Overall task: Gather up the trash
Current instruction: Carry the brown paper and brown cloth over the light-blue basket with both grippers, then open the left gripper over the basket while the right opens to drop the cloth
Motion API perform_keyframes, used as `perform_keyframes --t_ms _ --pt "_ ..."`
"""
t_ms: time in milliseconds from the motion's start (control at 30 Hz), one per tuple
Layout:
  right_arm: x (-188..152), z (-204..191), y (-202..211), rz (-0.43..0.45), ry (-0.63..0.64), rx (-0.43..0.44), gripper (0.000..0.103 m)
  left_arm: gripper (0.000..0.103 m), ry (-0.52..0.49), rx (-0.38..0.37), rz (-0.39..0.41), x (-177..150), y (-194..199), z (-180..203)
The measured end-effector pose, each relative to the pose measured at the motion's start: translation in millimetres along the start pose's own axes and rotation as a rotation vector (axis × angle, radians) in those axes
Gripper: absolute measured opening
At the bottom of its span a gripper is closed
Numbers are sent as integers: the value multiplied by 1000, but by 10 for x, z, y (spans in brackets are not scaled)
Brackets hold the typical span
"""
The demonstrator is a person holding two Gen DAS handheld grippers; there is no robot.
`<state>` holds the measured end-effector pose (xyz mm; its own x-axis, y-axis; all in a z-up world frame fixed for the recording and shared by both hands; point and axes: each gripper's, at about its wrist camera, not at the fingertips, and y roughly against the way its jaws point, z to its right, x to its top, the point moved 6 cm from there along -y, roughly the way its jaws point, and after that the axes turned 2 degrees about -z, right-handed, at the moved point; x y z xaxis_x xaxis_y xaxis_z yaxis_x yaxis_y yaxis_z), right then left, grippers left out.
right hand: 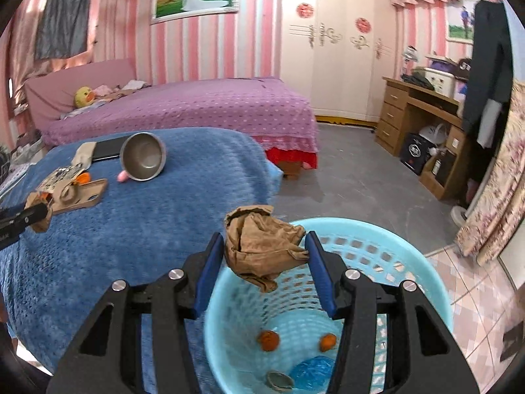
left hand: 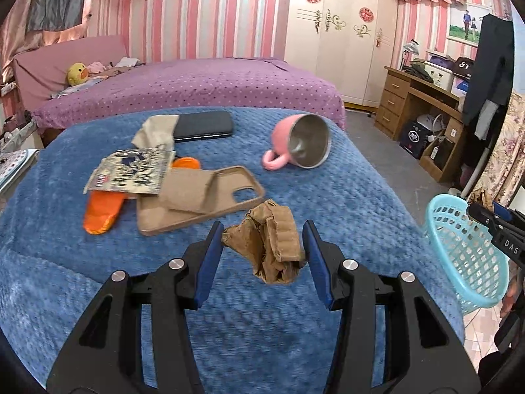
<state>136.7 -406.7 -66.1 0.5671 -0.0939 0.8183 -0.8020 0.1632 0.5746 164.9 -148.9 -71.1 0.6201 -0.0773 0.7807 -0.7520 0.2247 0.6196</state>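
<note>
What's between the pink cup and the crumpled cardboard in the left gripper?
Just bare blue blanket. In the left wrist view, nothing lies between the pink cup and the crumpled cardboard; the phone case sits off to the side.

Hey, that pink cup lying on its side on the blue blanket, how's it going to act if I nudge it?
The pink cup looks round-bodied, so it may roll, though its handle rests on the blue blanket and would likely stop it. The metal lining suggests it is rigid, not fragile. The plush blanket probably damps sliding.

The letters "DAS" stood in white on the right gripper; a dark bag on the desk showed "5T"; other print was too blurry.
</note>
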Motion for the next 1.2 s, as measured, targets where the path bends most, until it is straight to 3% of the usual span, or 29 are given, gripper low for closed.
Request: perform_keyframes --t_ms 633,1200 --pt "-223 845 -6 -29 -33 -57 51 48 -133 -117 20 110 -43 1375" --pt "-323 1426 20 -8 -119 -94 51 49 -167 -231 -6 -119 -300 2522"
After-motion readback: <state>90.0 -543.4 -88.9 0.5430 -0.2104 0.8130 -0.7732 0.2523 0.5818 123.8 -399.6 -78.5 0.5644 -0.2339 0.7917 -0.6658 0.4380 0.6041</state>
